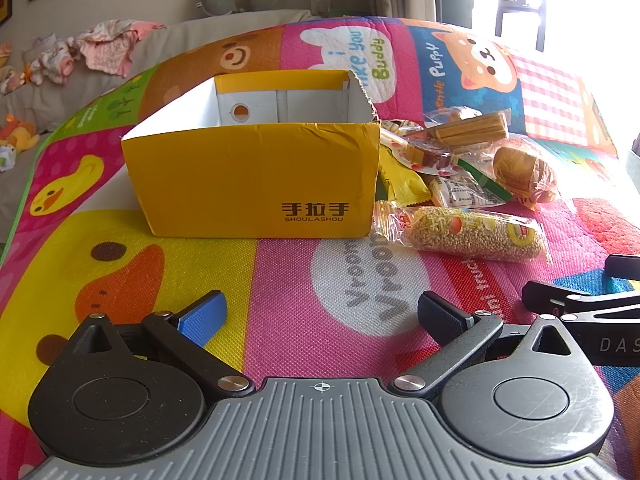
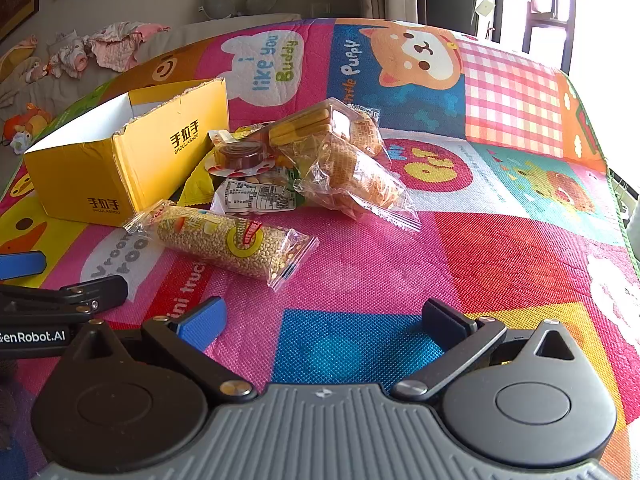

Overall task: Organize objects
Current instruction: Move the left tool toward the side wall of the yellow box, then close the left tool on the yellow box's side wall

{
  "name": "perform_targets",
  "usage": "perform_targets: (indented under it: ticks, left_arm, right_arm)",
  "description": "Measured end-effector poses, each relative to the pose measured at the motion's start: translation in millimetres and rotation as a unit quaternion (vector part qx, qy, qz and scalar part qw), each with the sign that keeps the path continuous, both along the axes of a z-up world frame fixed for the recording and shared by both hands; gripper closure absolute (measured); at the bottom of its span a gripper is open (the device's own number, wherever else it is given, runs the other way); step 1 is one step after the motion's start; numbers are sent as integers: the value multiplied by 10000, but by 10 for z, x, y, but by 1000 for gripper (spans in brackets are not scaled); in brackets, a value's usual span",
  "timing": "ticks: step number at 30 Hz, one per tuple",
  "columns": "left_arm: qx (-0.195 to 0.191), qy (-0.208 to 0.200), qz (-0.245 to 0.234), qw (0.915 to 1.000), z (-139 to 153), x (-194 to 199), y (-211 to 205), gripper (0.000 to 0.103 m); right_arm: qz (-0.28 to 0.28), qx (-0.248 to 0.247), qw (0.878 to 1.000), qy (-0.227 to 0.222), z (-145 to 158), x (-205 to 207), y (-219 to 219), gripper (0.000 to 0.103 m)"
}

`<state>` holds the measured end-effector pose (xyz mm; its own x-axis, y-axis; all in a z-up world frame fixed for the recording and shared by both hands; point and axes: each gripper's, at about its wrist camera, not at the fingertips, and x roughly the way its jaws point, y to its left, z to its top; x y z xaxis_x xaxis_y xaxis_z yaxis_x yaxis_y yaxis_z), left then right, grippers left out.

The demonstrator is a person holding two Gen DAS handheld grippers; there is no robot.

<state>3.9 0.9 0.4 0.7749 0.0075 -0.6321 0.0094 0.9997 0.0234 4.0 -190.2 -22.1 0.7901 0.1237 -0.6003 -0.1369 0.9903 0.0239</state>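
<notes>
An open yellow cardboard box [image 1: 256,176] stands on the play mat; it also shows in the right wrist view [image 2: 120,168]. A pile of wrapped snacks lies right of it: a sesame roll [image 1: 468,232] [image 2: 224,240], a bread bun [image 1: 520,172], wafer sticks [image 1: 468,130] [image 2: 304,124], a round jelly cup [image 1: 428,150] [image 2: 240,154] and clear-wrapped cakes [image 2: 356,176]. My left gripper [image 1: 320,316] is open and empty, in front of the box. My right gripper [image 2: 328,320] is open and empty, short of the sesame roll.
The colourful cartoon play mat [image 2: 400,272] covers the surface. The right gripper's body [image 1: 580,312] lies at the left view's right edge; the left gripper's body [image 2: 60,300] at the right view's left edge. Clothes and toys [image 1: 80,52] lie on a sofa behind.
</notes>
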Motion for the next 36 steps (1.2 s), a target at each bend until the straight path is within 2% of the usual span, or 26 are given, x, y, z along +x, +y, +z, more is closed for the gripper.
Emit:
perform_targets:
  ticks: [11,15,17,18,22,24,26,28,30,32,34,36]
  left_arm:
    - [28,-1,0,10000,1,-2,-15,0]
    - [-72,6,-15,10000,11,3,4,0]
    - [-81,126,-46,9999,38,5,17,0]
    - [-114,261,-49,9996,67,14,26,0]
    - [-663,908,154,9935,316,-50,196,0]
    - [-574,947,207,9936,565,-101,285,0]
    - [-369,753,277,9961,859,-78,408,0]
    - [-135,524,467,9974,1122,69,582,0]
    - [41,546,575,9968,1280,365,774,0]
    - [80,875,559,9946,1311,773,953,0]
    - [-173,1317,538,9897,1262,1177,1126,0]
    - [-242,1696,545,9837,1180,1529,1226,0]
  right_arm:
    - [0,-19,10000,7,-13,7,11,0]
    - [-10,-5,10000,42,9,0,-8,0]
    - [-11,-5,10000,95,21,24,-7,0]
    - [-1,3,9998,176,34,48,-8,0]
    - [-83,268,9968,747,134,194,-65,0]
    - [-94,350,9932,1105,190,312,-90,0]
    - [-76,269,9892,1438,217,403,-65,0]
    - [-20,-67,9853,1706,217,475,33,0]
    - [-52,-204,9827,1841,214,513,88,0]
    - [-59,-235,9802,1964,221,544,99,0]
    - [-40,-242,9767,2130,237,585,93,0]
    - [-63,-265,9729,2297,251,635,104,0]
